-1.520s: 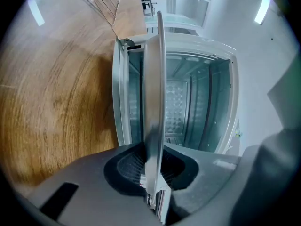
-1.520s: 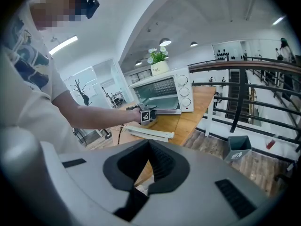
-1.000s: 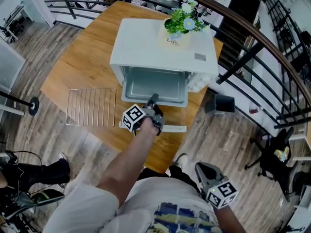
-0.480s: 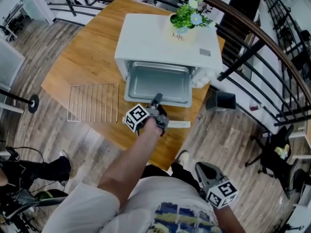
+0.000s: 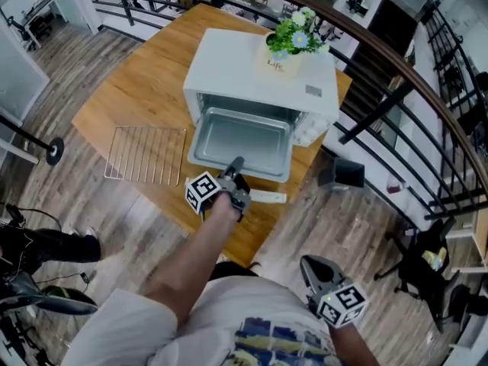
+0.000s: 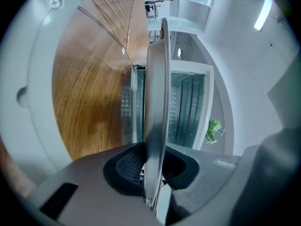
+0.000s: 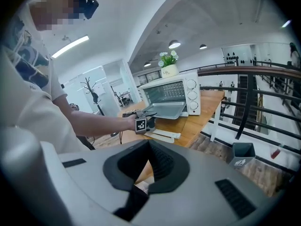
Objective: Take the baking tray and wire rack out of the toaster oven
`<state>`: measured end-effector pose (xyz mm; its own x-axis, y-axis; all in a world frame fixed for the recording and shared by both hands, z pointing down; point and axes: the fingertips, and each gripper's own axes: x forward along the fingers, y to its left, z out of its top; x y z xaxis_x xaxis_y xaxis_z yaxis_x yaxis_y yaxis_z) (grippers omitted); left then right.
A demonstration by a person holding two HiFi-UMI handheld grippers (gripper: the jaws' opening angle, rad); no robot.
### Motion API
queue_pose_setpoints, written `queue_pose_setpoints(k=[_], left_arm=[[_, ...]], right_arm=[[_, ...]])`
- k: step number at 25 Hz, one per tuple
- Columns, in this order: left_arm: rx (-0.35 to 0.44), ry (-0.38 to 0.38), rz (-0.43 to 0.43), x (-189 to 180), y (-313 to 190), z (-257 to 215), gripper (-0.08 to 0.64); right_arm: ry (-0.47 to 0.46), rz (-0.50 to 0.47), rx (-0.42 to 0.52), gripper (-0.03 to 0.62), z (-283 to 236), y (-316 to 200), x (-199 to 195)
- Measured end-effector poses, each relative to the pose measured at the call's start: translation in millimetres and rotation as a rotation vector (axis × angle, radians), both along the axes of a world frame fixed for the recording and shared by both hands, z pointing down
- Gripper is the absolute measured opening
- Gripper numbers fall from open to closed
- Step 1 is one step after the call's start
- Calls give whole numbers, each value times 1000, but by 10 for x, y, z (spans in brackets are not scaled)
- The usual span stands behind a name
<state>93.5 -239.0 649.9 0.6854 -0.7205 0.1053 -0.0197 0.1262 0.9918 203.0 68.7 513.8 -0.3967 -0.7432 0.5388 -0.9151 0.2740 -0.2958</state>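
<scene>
Baking tray (image 5: 242, 137) sits partly out of the toaster oven (image 5: 252, 67) mouth, front rim toward the person. Left tool (image 5: 233, 175) is clamped on that rim, with the thin edge between its pads. Wire rack (image 5: 145, 155) is already out, flat on the desk (image 5: 145, 82) left of the oven. Right tool (image 5: 309, 264) has its jaws together on nothing, well away from the oven. Risk: it's a single pinch on a thin rim, so once the tray's back clears the oven it likely sags or twists and slips out.

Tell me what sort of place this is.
Probably an upper-floor landing or mezzanine of an office-like building, not a kitchen: the wooden table with the toaster oven stands beside a curved black railing with stairs beyond, and an office chair sits on the plank floor.
</scene>
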Motion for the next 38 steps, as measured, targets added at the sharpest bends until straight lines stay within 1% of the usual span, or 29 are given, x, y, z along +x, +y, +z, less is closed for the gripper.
queue_pose_setpoints(k=[4,12,17,23,26,29,31,38], left_arm=[[-24,1,-27,-59,193,-42,64],[-9,-11,-61,-131,541,-168,63],[27,-15,-88,-212,755,-310,64],[51,-19,-92,-310,1086,-479,64],[38,-10,-103,-375,1294,-516,64],[48,-11,-115,-490,1459,-532,64],[32,-7,-124,-551,1572,-585,64],[46,0,-173,-974,1724,-702,65]], right_arm=[[-7,-18,10,2,-22,141,179],[-17,-61,43,2,-27,394,371],[-36,-96,57,2,-66,578,427],[-49,-127,64,2,-30,887,457],[-59,-143,61,2,-3,1046,437],[-64,-156,71,2,0,1149,423],[-70,-165,70,2,6,1194,401],[-76,-234,68,2,58,1274,105]])
